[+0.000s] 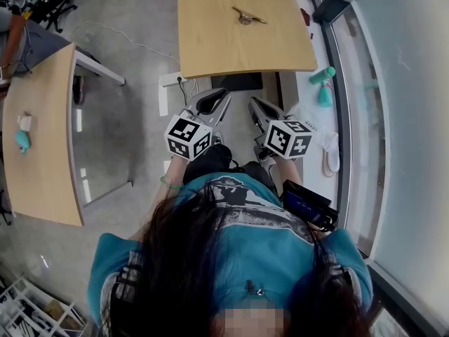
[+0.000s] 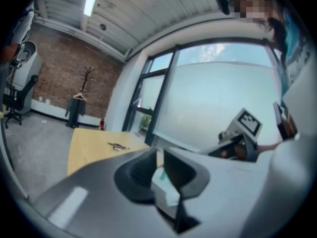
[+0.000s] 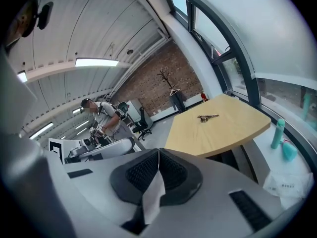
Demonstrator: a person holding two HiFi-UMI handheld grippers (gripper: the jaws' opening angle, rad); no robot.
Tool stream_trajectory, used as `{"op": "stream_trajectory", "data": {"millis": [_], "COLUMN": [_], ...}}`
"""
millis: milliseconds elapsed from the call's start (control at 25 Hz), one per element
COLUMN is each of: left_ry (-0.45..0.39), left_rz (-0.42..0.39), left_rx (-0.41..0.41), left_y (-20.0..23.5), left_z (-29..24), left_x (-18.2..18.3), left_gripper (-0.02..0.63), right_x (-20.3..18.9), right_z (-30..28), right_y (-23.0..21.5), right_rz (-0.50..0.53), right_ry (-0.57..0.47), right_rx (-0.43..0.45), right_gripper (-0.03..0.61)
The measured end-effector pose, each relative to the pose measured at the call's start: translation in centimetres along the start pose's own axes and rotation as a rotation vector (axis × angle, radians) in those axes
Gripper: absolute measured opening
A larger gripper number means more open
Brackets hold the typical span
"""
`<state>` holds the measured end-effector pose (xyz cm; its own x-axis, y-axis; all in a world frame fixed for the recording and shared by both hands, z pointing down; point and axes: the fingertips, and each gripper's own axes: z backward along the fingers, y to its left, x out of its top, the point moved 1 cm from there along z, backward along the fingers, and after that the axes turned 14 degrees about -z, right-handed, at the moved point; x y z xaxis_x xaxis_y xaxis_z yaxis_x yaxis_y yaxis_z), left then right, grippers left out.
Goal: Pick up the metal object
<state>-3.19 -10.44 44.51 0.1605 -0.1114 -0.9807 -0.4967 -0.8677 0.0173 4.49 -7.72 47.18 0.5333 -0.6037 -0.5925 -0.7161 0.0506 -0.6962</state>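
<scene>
The metal object (image 1: 248, 16) lies on the far desk (image 1: 210, 48), well beyond my empty jaws, right gripper (image 3: 157, 155) closed, left gripper (image 2: 159, 157) barely parted; next, I judge, reach it and open wider.

We log a side table (image 1: 42, 139) at left, a teal item (image 1: 22, 140) on it. Teal bottle (image 1: 323, 74) by the window (image 1: 407, 118); coat stand (image 2: 85, 83) against brick wall (image 2: 54, 58).

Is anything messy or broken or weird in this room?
Nothing looks spilled or broken. The metal object lies alone on the wooden table, a bit slanted. The only untidy bit is down by the window, where a teal bottle and something white and crumpled sit.
</scene>
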Motion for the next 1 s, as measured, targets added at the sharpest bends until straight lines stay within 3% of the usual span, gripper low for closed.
{"op": "stream_trajectory", "data": {"millis": [360,680,1000], "left_ry": [-0.002,0.014,0.023], "left_rz": [0.051,0.077,0.127], "left_rx": [-0.028,-0.007,0.019], "left_y": [6.6,11.0,15.9], "left_z": [-3.1,-6.8,-12.5], "left_x": [-0.4,-0.8,-0.3], "left_gripper": [0.041,0.041,0.041], "right_x": [3.5,8.5,15.5], "right_z": [-5.9,-10.4,-16.2], "right_y": [0.2,-3.3,-7.7], "right_rz": [0.007,0.032,0.127], "right_ry": [0.022,0.023,0.055], "right_rx": [-0.028,-0.075,-0.116], "right_gripper": [0.012,0.013,0.014]}}
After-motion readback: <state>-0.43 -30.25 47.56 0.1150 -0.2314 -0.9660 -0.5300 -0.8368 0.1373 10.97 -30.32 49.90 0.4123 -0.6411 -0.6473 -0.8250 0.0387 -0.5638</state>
